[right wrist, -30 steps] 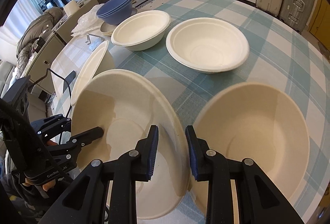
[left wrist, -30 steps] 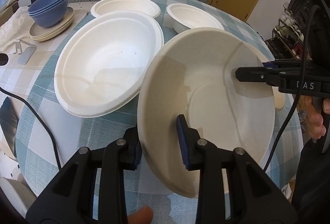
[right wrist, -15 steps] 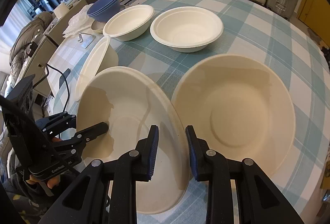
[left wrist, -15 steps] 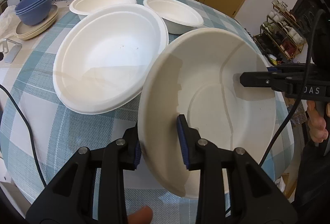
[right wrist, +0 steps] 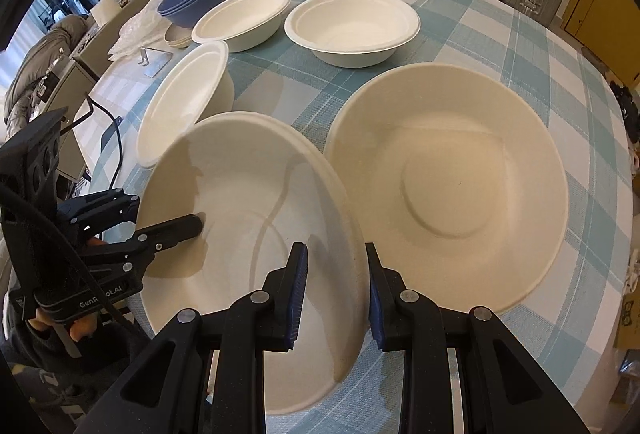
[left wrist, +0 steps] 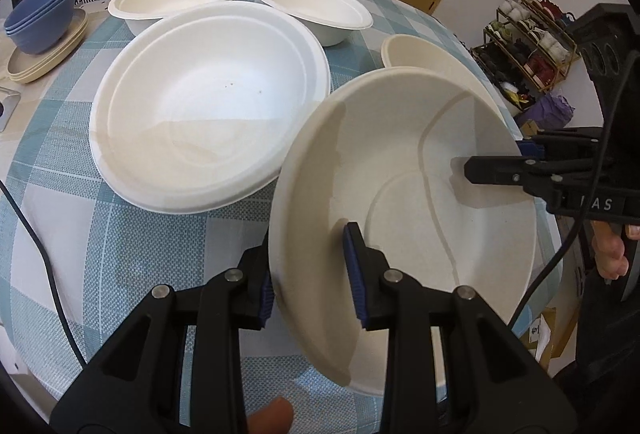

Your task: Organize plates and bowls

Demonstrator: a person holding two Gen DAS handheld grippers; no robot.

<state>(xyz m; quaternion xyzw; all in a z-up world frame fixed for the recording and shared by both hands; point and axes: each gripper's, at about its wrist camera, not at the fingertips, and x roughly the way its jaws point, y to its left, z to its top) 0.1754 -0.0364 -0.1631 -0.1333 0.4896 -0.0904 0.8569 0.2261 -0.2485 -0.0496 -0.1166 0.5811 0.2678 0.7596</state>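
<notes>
**Two grippers hold one cream bowl at opposite rims**

Both grippers are clamped on the same held bowl (left wrist: 404, 190), which is tilted and lifted over the near edge of the bench (left wrist: 168, 234). The left gripper (left wrist: 310, 274) pinches the rim nearest its camera, one blue pad inside the wall and one outside. The right gripper (right wrist: 334, 294) grips the opposite rim the same way, jaws narrow with only the bowl wall between them. In the left wrist view the right gripper's black finger lies inside the bowl at the far rim.

A second cream bowl (right wrist: 444, 198) sits upright on the bench just beside the held bowl, their rims close; whether they touch cannot be told. A large white bowl (left wrist: 208, 102) rests on the checked cloth on the other side of the held bowl. Two smaller white bowls (left wrist: 176, 0) (left wrist: 312, 8) stand side by side toward the far edge. Stacked blue bowls (left wrist: 40, 18) rest on beige plates (left wrist: 48, 54) at the far left corner. A black cable (left wrist: 36, 234) trails over the left edge.
</notes>
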